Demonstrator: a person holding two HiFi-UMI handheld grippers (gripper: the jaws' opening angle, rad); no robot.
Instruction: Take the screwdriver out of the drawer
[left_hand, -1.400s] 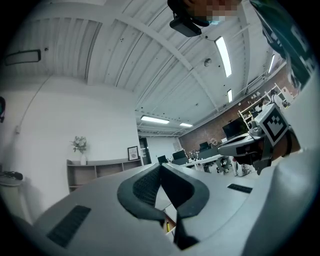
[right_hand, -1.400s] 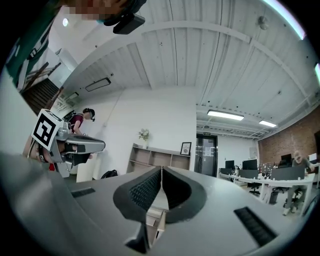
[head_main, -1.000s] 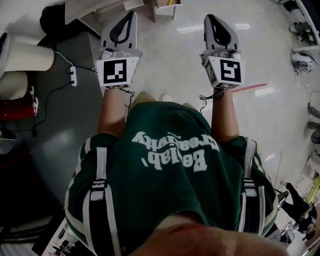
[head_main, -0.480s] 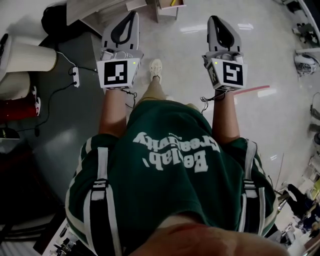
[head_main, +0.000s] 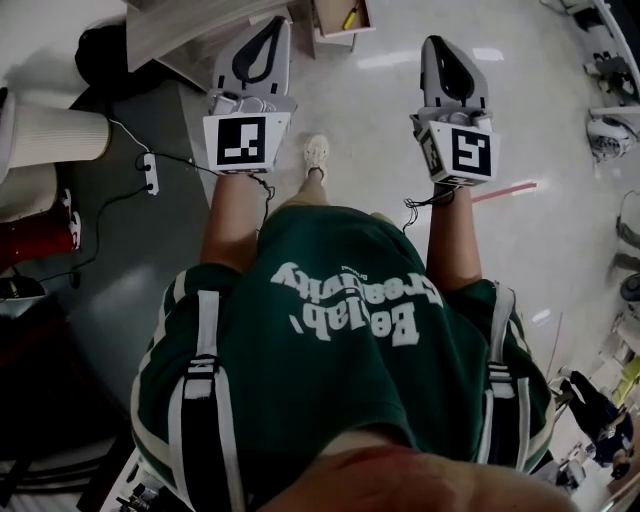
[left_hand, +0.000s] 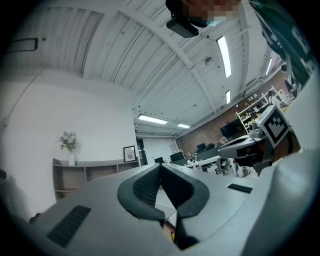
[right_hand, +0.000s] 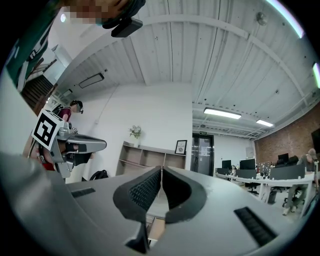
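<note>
The head view looks down on both grippers, held out ahead of a person in a green shirt. My left gripper (head_main: 277, 24) is shut and empty, its tip next to a pale cabinet (head_main: 190, 25). My right gripper (head_main: 433, 44) is also shut with nothing in it, over bare floor. Between and beyond them stands an open wooden drawer (head_main: 318, 22) with a yellow-handled tool (head_main: 350, 15) inside, likely the screwdriver. In the left gripper view the jaws (left_hand: 160, 167) meet at the tip, and a yellow bit (left_hand: 172, 235) shows below them. The right gripper view shows its pads (right_hand: 161, 172) touching.
The person's shoe (head_main: 316, 155) is stepping forward on the pale floor. At the left are a white cylinder (head_main: 60, 118), a power strip (head_main: 150, 172) with cables, and a black bag (head_main: 100, 45). A red tape line (head_main: 500, 190) crosses the floor at the right.
Both grippers have moved forward toward the drawer, which now shows more fully at the top. The person's foot has come forward. Both jaws stay closed.
</note>
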